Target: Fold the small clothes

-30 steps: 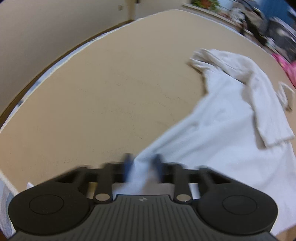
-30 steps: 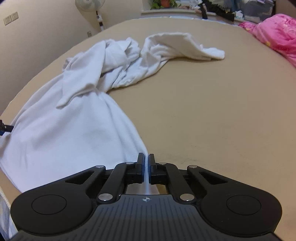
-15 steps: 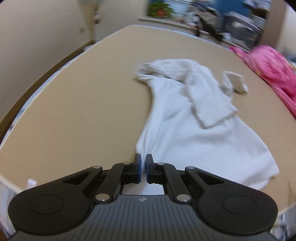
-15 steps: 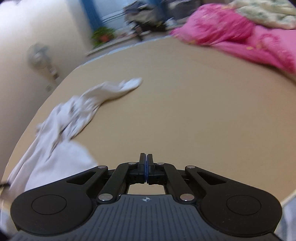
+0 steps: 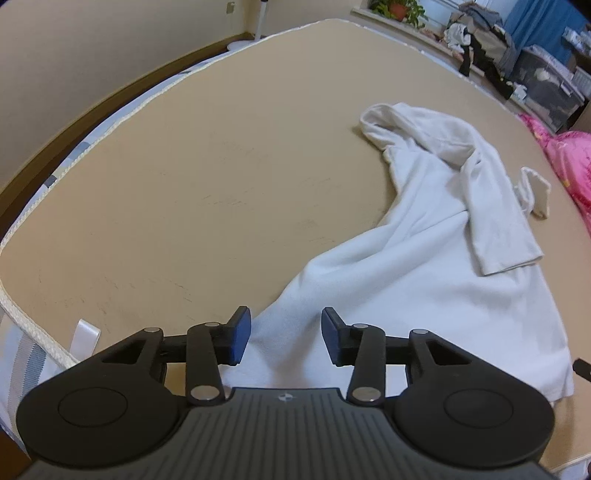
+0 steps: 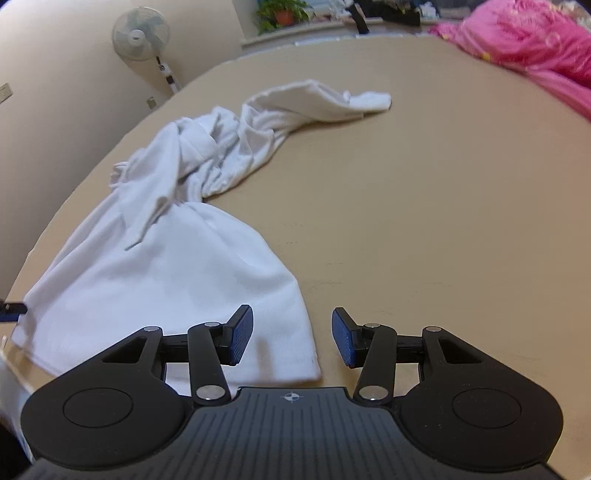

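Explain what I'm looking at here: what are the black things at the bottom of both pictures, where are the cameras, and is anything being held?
No robot is involved: a person holds a two-finger gripper in each hand, and each carries a fisheye camera looking forward along its fingers. The black parts at the bottom are those tools. One picture comes from the left gripper, the other from the right gripper.

Both look down on a tan bed surface where a white garment lies crumpled, one sleeve folded across it. A pink blanket lies at the far edge, and a standing fan is by the wall.

Nothing is held. Both sets of jaws have just been opening; the garment's hem lies between the blue pads of each, but they do not press on it.
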`<move>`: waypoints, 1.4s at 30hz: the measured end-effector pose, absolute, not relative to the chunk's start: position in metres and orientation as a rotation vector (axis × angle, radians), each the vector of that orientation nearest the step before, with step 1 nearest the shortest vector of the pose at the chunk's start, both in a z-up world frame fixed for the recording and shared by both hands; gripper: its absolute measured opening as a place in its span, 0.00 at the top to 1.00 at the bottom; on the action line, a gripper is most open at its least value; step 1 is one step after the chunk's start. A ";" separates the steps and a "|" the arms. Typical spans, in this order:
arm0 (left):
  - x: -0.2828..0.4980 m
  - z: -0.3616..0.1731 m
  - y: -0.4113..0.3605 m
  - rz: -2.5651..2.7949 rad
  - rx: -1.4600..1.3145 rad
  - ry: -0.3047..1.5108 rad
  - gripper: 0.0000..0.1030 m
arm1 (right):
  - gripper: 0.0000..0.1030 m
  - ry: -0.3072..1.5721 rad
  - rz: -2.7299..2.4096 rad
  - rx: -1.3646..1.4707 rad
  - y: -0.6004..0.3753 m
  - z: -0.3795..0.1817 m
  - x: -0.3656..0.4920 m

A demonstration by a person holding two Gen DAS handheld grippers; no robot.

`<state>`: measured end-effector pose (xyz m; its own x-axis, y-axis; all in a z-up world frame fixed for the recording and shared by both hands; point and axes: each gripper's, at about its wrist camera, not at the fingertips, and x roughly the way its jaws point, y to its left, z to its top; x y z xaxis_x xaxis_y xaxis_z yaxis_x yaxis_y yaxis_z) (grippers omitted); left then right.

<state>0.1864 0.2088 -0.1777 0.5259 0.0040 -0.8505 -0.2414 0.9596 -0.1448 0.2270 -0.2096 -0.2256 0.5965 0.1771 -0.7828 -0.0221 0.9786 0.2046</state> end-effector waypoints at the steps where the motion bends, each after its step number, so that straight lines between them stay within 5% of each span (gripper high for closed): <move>1: 0.188 -0.180 0.209 0.156 -0.252 1.012 0.53 | 0.52 0.935 0.111 0.181 -0.208 -0.232 0.234; 7: 0.201 -0.192 0.205 0.198 -0.222 1.046 0.50 | 0.53 0.939 0.094 0.119 -0.191 -0.258 0.259; 10: 0.208 -0.197 0.198 0.209 -0.196 1.055 0.51 | 0.97 0.923 0.122 0.121 -0.190 -0.255 0.261; 11: 0.209 -0.198 0.196 0.211 -0.188 1.056 0.52 | 0.97 0.918 0.122 0.129 -0.192 -0.253 0.260; 13: 0.211 -0.199 0.191 0.203 -0.176 1.055 0.80 | 0.97 0.900 0.120 0.135 -0.197 -0.245 0.256; 15: 0.210 -0.198 0.183 0.172 -0.164 1.049 0.92 | 0.98 0.884 0.127 0.177 -0.207 -0.233 0.251; 30: 0.154 -0.144 0.111 -0.213 -0.119 0.939 0.94 | 0.99 0.752 -0.149 0.259 -0.314 -0.113 0.128; 37: 0.126 -0.167 0.125 -0.191 -0.010 1.145 0.93 | 0.98 1.038 -0.172 0.051 -0.302 -0.166 0.095; 41: 0.131 -0.158 0.140 -0.197 -0.116 1.074 0.87 | 0.83 0.905 -0.153 0.126 -0.308 -0.169 0.102; 42: 0.132 -0.155 0.139 -0.191 -0.121 1.050 0.78 | 0.80 0.889 -0.137 0.128 -0.305 -0.168 0.108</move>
<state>0.1320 0.1392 -0.1553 0.4829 -0.2143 -0.8490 0.0991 0.9767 -0.1902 0.1080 -0.3052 -0.1679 0.6224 -0.0660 -0.7799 0.1719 0.9836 0.0539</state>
